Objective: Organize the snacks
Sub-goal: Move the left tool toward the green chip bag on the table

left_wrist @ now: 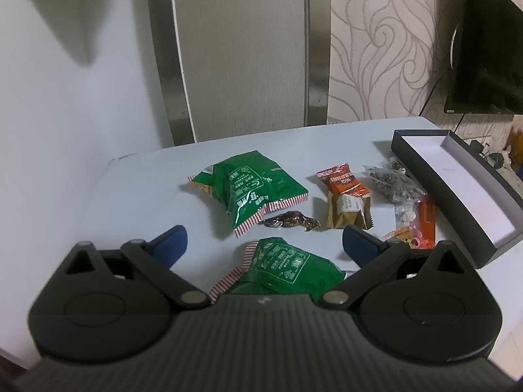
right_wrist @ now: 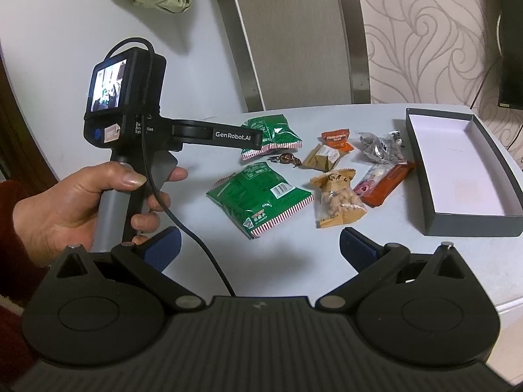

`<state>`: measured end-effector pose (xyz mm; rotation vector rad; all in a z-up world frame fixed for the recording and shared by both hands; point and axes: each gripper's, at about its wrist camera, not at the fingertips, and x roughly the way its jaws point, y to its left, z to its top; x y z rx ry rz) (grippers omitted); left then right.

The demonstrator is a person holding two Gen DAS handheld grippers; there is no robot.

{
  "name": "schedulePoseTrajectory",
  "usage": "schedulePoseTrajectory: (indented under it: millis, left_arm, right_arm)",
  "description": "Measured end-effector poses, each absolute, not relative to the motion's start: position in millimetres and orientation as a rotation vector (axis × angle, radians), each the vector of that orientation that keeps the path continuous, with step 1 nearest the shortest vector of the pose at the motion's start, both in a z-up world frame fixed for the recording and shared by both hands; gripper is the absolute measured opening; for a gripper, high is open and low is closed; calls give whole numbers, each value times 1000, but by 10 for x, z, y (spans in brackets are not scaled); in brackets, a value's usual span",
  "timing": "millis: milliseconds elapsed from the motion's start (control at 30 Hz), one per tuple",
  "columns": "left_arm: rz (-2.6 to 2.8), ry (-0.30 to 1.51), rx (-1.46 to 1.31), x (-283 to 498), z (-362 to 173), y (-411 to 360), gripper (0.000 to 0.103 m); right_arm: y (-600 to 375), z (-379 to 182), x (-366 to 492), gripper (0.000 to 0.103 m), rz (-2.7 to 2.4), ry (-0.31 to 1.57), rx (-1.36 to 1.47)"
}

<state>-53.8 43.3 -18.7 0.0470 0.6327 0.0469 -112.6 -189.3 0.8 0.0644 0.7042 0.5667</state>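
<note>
- left gripper (left_wrist: pixel 263 245): jaws spread wide, nothing between them, above the near green packet (right_wrist: pixel 260 197), whose long axis runs diagonally.
- right gripper (right_wrist: pixel 260 250): fingers wide apart, empty, over bare table (right_wrist: pixel 425 261).
- snacks lie mid-table; a dark candy (right_wrist: pixel 287 158), possibly chocolate, sits between the packets.
- open box (right_wrist: pixel 457 170) stands rightmost, its long axis running away from the near edge.

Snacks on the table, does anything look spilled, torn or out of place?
Nothing spilled or torn. The snacks lie scattered loose on the table beside the open box, which is empty; one small dark wrapped candy sits among the packets.
</note>
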Motion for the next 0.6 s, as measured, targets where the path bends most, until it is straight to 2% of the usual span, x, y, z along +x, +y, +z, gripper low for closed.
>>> schedulePoseTrajectory:
  millis: [600]
  left_arm:
    - [33,638,58,-540,-254,401,103]
  right_arm:
    - [-1930,16,-1117,103,562,680,97]
